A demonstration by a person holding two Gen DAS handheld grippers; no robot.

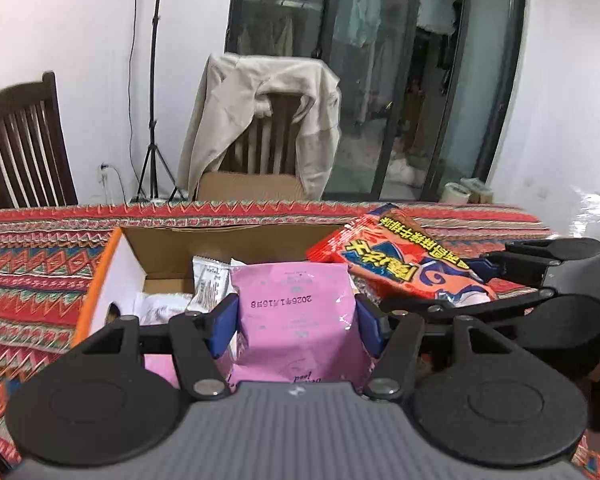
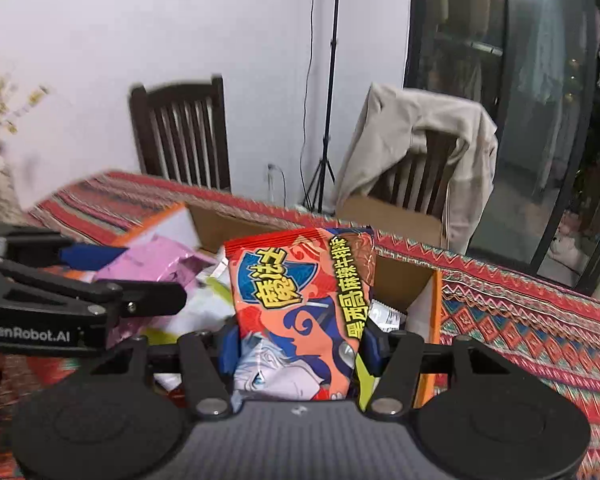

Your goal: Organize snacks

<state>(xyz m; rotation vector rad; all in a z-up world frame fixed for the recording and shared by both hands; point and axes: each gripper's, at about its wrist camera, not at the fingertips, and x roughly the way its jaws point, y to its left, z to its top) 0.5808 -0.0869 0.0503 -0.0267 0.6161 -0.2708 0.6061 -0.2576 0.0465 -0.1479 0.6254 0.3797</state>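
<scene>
The left gripper (image 1: 296, 320) clamps a pink foil snack pouch (image 1: 296, 312); the right gripper (image 2: 298, 344) clamps a red-orange printed snack packet (image 2: 300, 300) above an open cardboard box (image 1: 160, 248).

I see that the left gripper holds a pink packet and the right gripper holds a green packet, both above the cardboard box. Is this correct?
Not quite. The right gripper holds a red packet, not green, as the right wrist view shows. The left gripper does hold the pink packet, both above the cardboard box.
</scene>
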